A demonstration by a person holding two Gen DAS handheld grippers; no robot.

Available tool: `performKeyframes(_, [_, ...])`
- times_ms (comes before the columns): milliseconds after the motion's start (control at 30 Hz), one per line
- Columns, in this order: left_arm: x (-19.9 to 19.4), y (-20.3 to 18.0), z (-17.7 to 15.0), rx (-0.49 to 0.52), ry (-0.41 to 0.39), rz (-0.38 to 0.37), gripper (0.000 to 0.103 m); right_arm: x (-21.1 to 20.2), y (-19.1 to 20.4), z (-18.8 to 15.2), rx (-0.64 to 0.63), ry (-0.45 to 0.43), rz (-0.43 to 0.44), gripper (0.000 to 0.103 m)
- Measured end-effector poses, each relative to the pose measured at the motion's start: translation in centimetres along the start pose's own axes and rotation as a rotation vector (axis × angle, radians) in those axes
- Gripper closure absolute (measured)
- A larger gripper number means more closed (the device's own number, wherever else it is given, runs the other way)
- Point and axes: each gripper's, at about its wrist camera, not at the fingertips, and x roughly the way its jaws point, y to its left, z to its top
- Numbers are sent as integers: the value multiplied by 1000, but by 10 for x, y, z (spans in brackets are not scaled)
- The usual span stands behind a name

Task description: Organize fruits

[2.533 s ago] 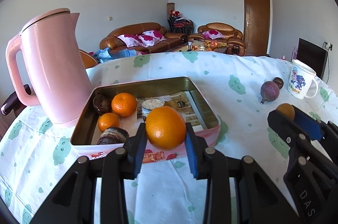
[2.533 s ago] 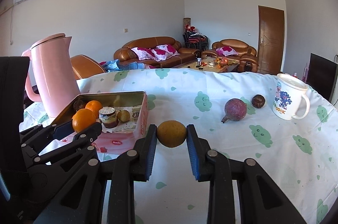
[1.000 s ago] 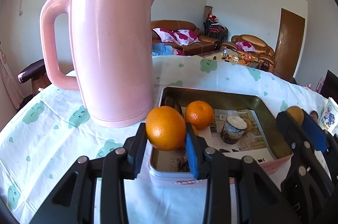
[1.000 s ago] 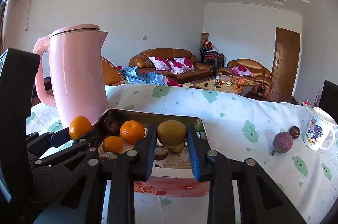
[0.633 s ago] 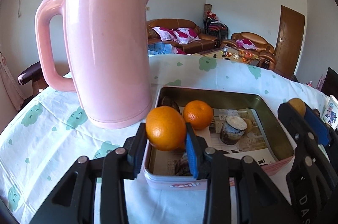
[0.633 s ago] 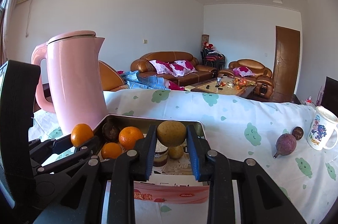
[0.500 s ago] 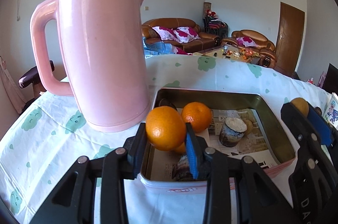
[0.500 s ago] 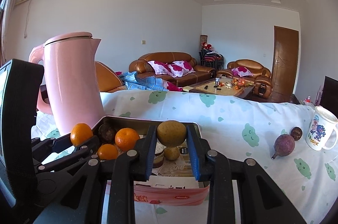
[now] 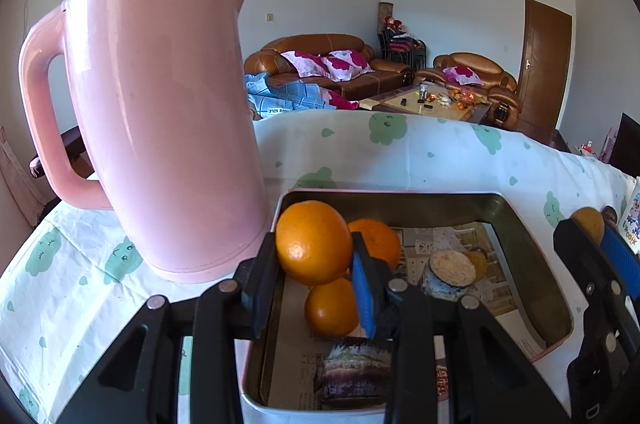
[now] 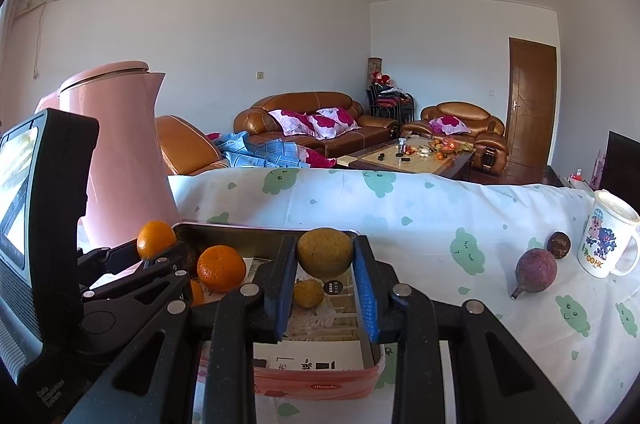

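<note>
Left wrist view: a large orange [image 9: 313, 242] is pinched between the 2 fingers of the left hand-held gripper [image 9: 314, 278], which hangs over the near left corner of an open metal tin [image 9: 532, 260]. Directly below the held orange, inside the tin, sit 2 smaller oranges, 1 close under it [image 9: 331, 310] and 1 behind it [image 9: 378, 242], so the free floor of the tin lies to the right of the orange and further from the camera. A dark fruit [image 9: 352, 370] lies at the tin's near edge, and a small round jar [image 9: 450, 274] stands toward the middle.

In the right wrist view, the right hand-held gripper [image 10: 325, 288] pinches a yellow-brown round fruit [image 10: 325, 252] above the near right part of the same tin, with a smaller yellow fruit [image 10: 308, 293] on the tin floor just below it. Both held fruits are round, with no clear long axis. Judging by position, each is already over the tin and needs only lowering and release.

Further out, a tall pink kettle [image 9: 160, 111] stands on the counter [image 10: 460, 216] just left of the tin. Well to the right lie a purple fruit [image 10: 535, 271], a small dark fruit [image 10: 559, 244] and a cartoon mug [image 10: 608, 240].
</note>
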Motion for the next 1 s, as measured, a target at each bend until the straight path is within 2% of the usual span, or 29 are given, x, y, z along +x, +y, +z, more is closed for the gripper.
performKeyframes(133, [1, 2, 2, 1, -3, -8, 67, 11, 3, 4, -7, 6, 1, 73])
performKeyframes(533, [13, 2, 5, 10, 24, -7, 67, 44, 5, 8, 7, 109, 46, 72])
performKeyframes(767, [18, 0, 4, 19, 51, -27, 67, 55, 2, 7, 31, 173, 118, 72])
performKeyframes(867, [24, 1, 3, 16, 85, -63, 67, 63, 1, 7, 40, 207, 162, 72])
performKeyframes(1000, [24, -1, 3, 23, 83, -54, 67, 70, 0, 5, 52, 248, 204, 72])
